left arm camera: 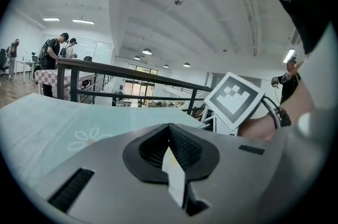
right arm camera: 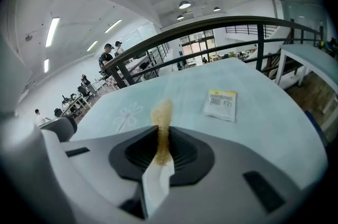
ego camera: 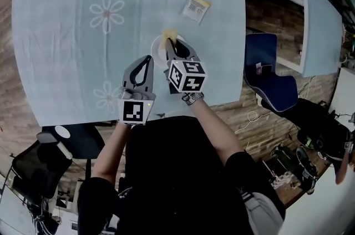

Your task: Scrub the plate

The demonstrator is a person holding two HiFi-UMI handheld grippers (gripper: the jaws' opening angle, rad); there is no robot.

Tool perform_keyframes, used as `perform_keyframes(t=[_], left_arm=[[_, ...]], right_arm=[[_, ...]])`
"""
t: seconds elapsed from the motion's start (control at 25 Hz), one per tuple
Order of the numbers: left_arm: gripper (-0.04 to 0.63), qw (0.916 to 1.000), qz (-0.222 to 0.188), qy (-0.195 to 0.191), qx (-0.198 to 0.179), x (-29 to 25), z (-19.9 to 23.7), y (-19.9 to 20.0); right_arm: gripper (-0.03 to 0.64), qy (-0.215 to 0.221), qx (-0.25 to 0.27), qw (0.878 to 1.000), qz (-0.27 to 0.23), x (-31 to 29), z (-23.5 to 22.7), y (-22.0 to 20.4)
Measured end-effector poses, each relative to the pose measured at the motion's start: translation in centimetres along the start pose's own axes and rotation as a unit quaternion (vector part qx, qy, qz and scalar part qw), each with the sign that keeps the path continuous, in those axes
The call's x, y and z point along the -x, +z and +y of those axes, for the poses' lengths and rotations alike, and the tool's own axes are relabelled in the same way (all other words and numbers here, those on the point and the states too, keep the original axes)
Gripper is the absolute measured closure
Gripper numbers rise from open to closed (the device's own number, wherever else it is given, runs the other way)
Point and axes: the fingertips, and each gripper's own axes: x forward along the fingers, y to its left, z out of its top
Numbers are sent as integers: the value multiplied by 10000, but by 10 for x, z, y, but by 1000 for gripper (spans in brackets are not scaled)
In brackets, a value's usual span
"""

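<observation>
The right gripper (ego camera: 171, 42) (right arm camera: 162, 130) pinches a tan sponge (ego camera: 169, 35) (right arm camera: 161, 112). The jaws press against its sides, and its top sticks out past their tips. The left gripper (ego camera: 147, 57) (left arm camera: 169, 128) has its jaws pressed together. A thin white sliver shows in the seam lower down, and I cannot tell what it is.

In the head view the two grippers sit side by side near the table's near edge, with the right one slightly farther out. The sponge is over the plate (ego camera: 157, 55), a small white round one lying on the cloth (ego camera: 66, 51) (left arm camera: 42, 122) (right arm camera: 264, 112). The right gripper covers most of the plate, so only its left rim shows. The left gripper's tip is at that rim or just beside it. Whether it touches is unclear.

The cloth is pale teal with white flower prints (ego camera: 107, 12). Beyond the plate and to the right lies a flat packet (ego camera: 196, 8) (right arm camera: 220, 104) with a yellow strip and a barcode, well apart from the grippers.

A dark railing (right arm camera: 211, 27) runs behind the table. A blue chair (ego camera: 269, 78) stands on the wooden floor off the table's right side. People (left arm camera: 53, 54) stand far back in the room.
</observation>
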Motion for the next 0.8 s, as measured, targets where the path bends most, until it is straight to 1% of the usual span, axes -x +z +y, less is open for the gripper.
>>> perform_keyframes(t=[0.16, 0.48, 0.8], left_arm=[[583, 10000, -3, 3, -23, -6, 2, 0], [583, 10000, 57, 48, 27, -8, 4, -2], [583, 10000, 55, 41, 9, -11, 1, 0]], right_arm=[[557, 13, -5, 9999, 161, -16, -2, -9], [557, -130, 172, 9984, 524, -42, -14, -31], [557, -184, 163, 9983, 537, -44, -26, -34]])
